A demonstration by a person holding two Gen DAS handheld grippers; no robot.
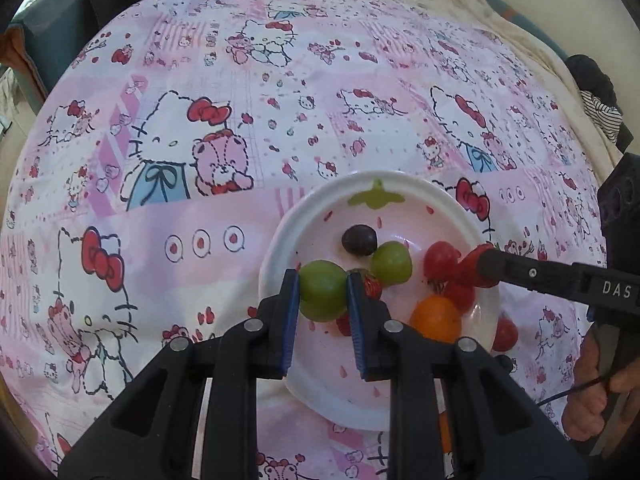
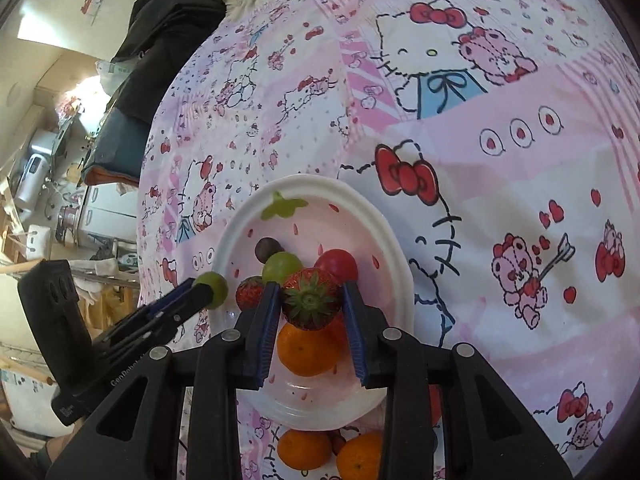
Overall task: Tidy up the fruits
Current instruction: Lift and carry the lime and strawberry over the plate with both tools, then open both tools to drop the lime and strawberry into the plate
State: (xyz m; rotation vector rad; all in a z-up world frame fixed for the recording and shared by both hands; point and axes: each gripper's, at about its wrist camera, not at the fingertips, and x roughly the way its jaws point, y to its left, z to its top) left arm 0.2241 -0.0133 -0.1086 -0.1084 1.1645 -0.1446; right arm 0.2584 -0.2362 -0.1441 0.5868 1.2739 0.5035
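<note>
A white strawberry-print plate (image 1: 280, 240) (image 2: 384, 236) sits on the Hello Kitty cloth. My left gripper (image 1: 323, 292) is shut on a green grape (image 1: 322, 296) over the plate's left side; the grape also shows in the right wrist view (image 2: 214, 289). My right gripper (image 2: 308, 304) is shut on a strawberry (image 2: 310, 300) above the plate; it shows in the left wrist view (image 1: 476, 266). On the plate lie a dark grape (image 1: 359, 240), a second green grape (image 1: 392, 262), a red tomato (image 1: 440, 258), an orange (image 1: 436, 318) and another strawberry (image 2: 249, 291).
Two oranges (image 2: 304, 450) (image 2: 360, 456) lie on the cloth in front of the plate. A red tomato (image 1: 505, 334) lies beside the plate's right rim. Dark clothing (image 2: 168, 40) and shelves with clutter (image 2: 40, 184) are beyond the cloth's left edge.
</note>
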